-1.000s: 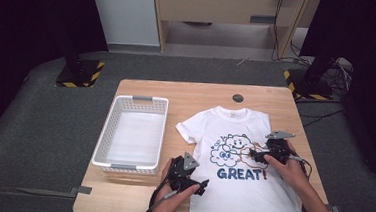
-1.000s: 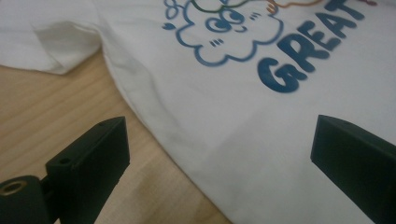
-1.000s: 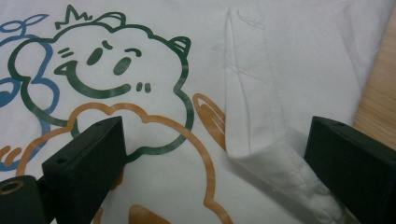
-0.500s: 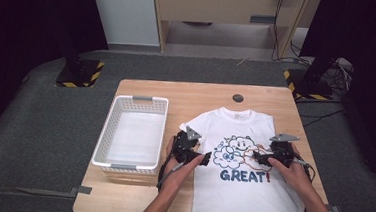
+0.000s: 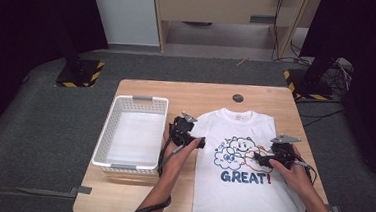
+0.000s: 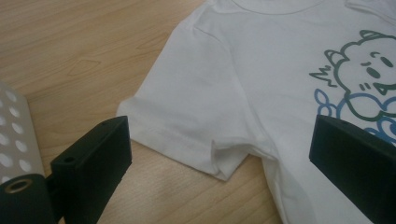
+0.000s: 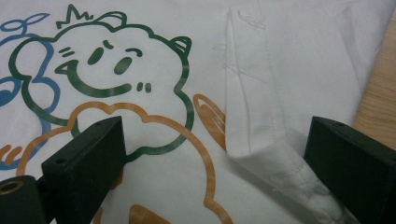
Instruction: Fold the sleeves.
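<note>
- A white perforated basket (image 5: 131,134) stands toward the left edge of the bench (image 5: 147,90), its long side running from the near edge toward the far one; its corner (image 6: 11,126) also shows in the left tool view.
- The left tool (image 5: 199,143) sits just right of the basket, at the left sleeve (image 6: 187,112) of the T-shirt. In its own view the jaws stand wide apart, released, one over bare wood beside the sleeve hem, the other over the printed front; nothing is between them but the flat sleeve.
- A white T-shirt (image 5: 243,190) lies face up on the right half of the bench, collar toward the far edge, hem at the near edge. Its print shows cartoon cloud figures (image 5: 233,152) above the word "GREAT!" (image 5: 245,177).
- The right tool (image 5: 258,158) rests over the print, near the shirt's right side. Its jaws are spread wide, released, with the right sleeve (image 7: 261,116) folded inward onto the shirt front between them.
- A small dark round disc (image 5: 237,98) is set in the bench near the far edge, beyond the collar.
</note>
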### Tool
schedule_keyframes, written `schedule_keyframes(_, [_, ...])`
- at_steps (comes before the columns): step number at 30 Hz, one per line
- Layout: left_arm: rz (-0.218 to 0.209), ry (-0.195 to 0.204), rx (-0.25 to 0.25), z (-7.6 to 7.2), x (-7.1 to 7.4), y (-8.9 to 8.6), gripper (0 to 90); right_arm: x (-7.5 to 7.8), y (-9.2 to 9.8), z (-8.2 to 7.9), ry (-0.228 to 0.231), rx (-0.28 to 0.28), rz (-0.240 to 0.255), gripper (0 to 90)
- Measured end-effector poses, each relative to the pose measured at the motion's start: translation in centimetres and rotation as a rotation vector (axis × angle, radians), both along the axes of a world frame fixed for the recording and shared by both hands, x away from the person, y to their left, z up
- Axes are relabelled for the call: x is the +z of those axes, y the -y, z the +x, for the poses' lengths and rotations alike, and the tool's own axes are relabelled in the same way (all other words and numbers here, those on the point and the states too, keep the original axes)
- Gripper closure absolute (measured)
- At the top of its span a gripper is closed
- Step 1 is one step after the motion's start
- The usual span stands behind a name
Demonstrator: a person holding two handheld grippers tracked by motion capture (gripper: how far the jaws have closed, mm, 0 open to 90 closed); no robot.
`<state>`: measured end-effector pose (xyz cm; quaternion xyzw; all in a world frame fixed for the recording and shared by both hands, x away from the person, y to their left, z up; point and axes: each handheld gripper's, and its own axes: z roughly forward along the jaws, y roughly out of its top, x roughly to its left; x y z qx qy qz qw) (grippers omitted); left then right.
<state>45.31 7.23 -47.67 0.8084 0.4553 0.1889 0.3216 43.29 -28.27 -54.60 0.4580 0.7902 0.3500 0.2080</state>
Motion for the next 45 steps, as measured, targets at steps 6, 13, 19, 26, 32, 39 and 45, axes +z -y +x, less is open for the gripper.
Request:
schedule_keyframes(6, [0.007, -0.005, 0.019, 1.3, -0.2, 0.1, 4.7, 0.0, 0.1, -0.1, 0.000, 0.004, 0.001, 5.6])
schedule_keyframes(13, [0.024, 0.008, 0.042, 2.8, -1.2, 0.7, 7.3, 0.0, 0.1, -0.1, 0.000, 0.005, 0.001, 5.6])
schedule_keyframes(19, [0.024, -0.008, 0.085, 3.6, -1.8, 0.4, 8.8, 0.0, 0.1, -0.1, 0.000, 0.006, 0.001, 5.6])
schedule_keyframes(26, [0.020, -0.029, 0.131, 4.3, -2.5, -0.4, 12.8, 0.0, 0.2, -0.1, 0.000, 0.006, 0.001, 5.7])
schedule_keyframes(32, [0.025, -0.059, 0.139, 4.4, -3.7, -0.7, 15.4, 0.0, 0.2, -0.1, 0.001, 0.007, 0.001, 5.7])
schedule_keyframes(39, [0.021, -0.087, 0.149, 4.5, -4.7, -0.8, 17.9, 0.0, 0.2, -0.1, 0.001, 0.007, 0.001, 5.7])
schedule_keyframes(45, [0.014, -0.074, 0.155, 4.2, -4.6, -0.5, 25.1, 0.0, 0.2, -0.2, 0.000, 0.007, 0.001, 5.7])
